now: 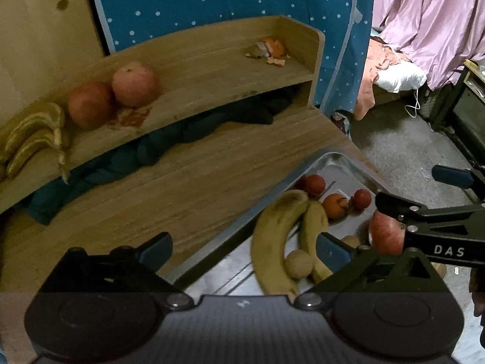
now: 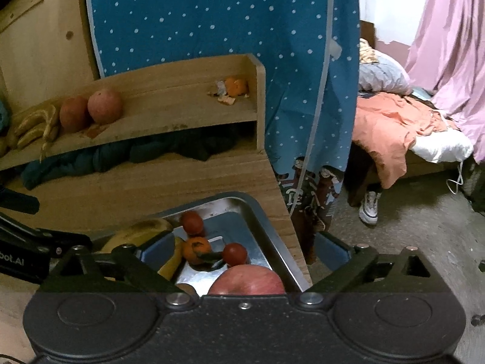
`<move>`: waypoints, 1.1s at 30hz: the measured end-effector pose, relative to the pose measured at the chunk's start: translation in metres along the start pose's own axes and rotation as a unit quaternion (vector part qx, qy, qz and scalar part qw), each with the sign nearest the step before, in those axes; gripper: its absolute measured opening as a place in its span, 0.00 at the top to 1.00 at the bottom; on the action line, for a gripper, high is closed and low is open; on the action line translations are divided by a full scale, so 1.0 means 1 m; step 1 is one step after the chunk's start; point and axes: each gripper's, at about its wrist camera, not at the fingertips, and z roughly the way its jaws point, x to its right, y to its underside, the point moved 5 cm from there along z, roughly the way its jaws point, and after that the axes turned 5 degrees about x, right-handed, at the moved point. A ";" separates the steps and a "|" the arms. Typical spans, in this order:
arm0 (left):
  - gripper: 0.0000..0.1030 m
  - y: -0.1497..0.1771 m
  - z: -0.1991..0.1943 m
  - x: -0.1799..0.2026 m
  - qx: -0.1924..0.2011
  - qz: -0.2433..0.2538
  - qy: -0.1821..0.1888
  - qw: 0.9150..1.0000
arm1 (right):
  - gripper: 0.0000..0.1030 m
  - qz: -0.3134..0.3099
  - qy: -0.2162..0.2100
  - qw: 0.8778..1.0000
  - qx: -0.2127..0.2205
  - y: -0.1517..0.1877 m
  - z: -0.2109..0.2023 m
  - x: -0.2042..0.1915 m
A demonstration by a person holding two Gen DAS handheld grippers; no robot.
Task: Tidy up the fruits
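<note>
Desk: your wooden desk carries a raised shelf at the back and a metal tray at its right front corner.
Tray, left view only: you see two bananas lying side by side, a small round tan fruit touching them, and a second tan one partly hidden behind your left finger.
Tray, right view only: the large red apple shows right at the camera's lower edge, between your right fingers; the bananas are mostly hidden there.
Tray, both views: two small red fruits, one orange between them.
Shelf count: two red apples touching each other, a bunch of bananas at the left end, and orange peel scraps at the right end.
Left gripper: your jaws stand wide apart over the tray's near edge, holding nothing.
Right gripper: your jaws are spread wide above the tray, empty, with the apple just below them.
</note>
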 end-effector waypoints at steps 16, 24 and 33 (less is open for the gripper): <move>0.00 0.015 -0.023 -0.056 0.009 0.007 0.037 0.999 | 0.01 0.036 0.071 0.997 0.004 0.013 -0.050 -0.057; 0.00 0.026 -0.040 -0.083 0.020 0.024 0.059 0.998 | 0.01 0.046 0.106 0.993 0.011 0.020 -0.076 -0.094; 0.00 0.050 -0.059 -0.112 0.026 0.067 0.080 0.994 | 0.01 0.081 0.142 0.986 0.021 0.048 -0.107 -0.143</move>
